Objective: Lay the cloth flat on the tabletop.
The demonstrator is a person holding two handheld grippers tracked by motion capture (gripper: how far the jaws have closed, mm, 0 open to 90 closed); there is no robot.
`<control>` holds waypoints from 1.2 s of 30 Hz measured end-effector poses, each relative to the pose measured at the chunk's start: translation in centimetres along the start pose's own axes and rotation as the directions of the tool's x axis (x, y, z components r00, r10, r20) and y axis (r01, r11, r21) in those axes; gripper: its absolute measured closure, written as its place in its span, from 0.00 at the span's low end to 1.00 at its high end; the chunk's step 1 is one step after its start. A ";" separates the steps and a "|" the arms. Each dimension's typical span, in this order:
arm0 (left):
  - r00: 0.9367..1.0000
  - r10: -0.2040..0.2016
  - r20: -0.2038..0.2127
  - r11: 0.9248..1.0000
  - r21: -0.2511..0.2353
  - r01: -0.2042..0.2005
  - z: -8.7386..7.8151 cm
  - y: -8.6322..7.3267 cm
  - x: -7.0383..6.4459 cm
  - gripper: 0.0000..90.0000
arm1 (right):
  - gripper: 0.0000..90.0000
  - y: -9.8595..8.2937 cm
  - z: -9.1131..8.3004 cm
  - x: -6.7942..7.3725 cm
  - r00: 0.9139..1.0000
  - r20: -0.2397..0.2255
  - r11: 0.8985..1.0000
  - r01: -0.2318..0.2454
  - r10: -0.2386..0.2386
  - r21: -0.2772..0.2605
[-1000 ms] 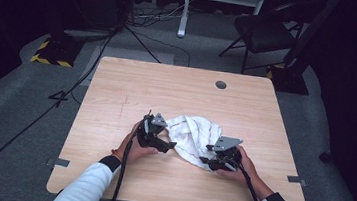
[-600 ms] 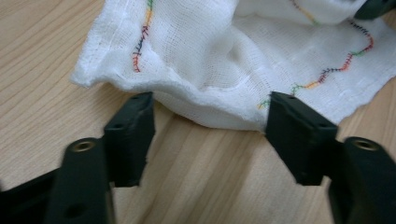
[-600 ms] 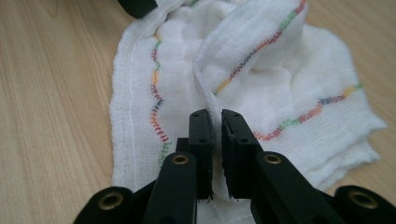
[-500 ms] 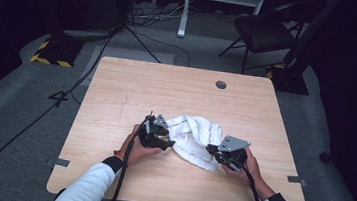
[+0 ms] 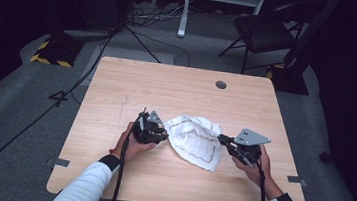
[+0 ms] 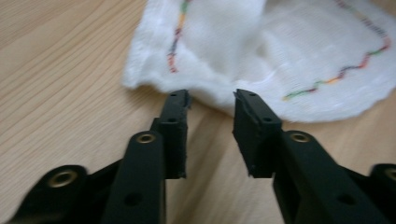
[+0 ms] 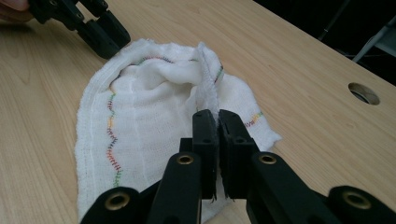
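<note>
A white cloth with coloured zigzag stitching lies crumpled in the middle of the wooden table. My left gripper is at the cloth's left edge. In the left gripper view it stands open, its tips just short of the cloth's hem, with bare wood between the jaws. My right gripper is at the cloth's right side. In the right gripper view it is shut on a raised fold of the cloth. The left gripper shows beyond the cloth there.
A round cable hole sits near the table's far edge, also visible as the hole to my right. Behind the table stand a dark chair and a stand, with cables on the grey floor.
My right gripper has moved right and a little away from me, drawing the cloth's fold with it. The left gripper has stayed almost in place.
</note>
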State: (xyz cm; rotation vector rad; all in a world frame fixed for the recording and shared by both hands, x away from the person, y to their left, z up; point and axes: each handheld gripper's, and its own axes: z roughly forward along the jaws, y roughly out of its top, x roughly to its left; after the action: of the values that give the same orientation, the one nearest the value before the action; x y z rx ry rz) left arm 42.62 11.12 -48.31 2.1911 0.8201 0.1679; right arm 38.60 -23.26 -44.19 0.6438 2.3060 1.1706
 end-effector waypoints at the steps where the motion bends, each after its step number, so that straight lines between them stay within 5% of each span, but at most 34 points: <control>1: 1.000 -0.011 -0.012 1.000 -0.004 0.011 0.0 0.1 -0.3 0.56 | 0.95 -0.1 0.1 0.0 1.000 -0.003 1.000 0.003 -0.003 0.003; 5: 0.997 -0.042 -0.060 0.999 0.008 0.043 0.8 0.3 -0.6 0.34 | 0.95 -0.2 0.3 0.2 1.000 -0.019 1.000 0.005 -0.005 0.006; 11: 0.994 -0.096 -0.052 0.995 0.021 0.097 2.1 0.2 -0.2 0.34 | 0.95 -0.2 0.4 0.6 0.999 -0.031 1.000 0.021 -0.020 0.015; 16: 0.993 -0.119 -0.028 0.993 0.022 0.119 2.6 1.0 0.1 0.47 | 0.95 -0.3 0.6 0.7 0.999 -0.039 0.999 0.027 -0.026 0.023; 18: 0.995 -0.095 -0.025 0.995 0.033 0.096 2.8 1.3 0.2 0.61 | 0.95 -0.3 0.5 0.8 0.999 -0.037 0.999 0.031 -0.030 0.025; 19: 0.997 -0.075 -0.021 0.996 0.037 0.076 2.9 1.4 0.1 0.77 | 0.95 -0.3 0.4 0.8 0.999 -0.029 0.999 0.039 -0.039 0.022; 23: 0.998 0.027 -0.056 0.998 0.061 -0.024 2.6 1.7 -0.5 0.90 | 0.95 -0.3 0.0 0.6 0.999 -0.018 0.999 0.038 -0.038 0.012; 36: 0.995 0.063 -0.083 0.994 -0.087 -0.070 -3.5 2.7 0.1 0.94 | 0.96 1.5 -4.2 -1.4 0.997 0.076 0.995 -0.017 0.025 -0.100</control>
State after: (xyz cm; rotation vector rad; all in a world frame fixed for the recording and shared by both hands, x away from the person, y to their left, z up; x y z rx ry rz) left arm 42.80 12.07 -44.03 2.1396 0.7694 0.3218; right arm 37.48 -25.91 -40.45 0.6664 2.1669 1.2401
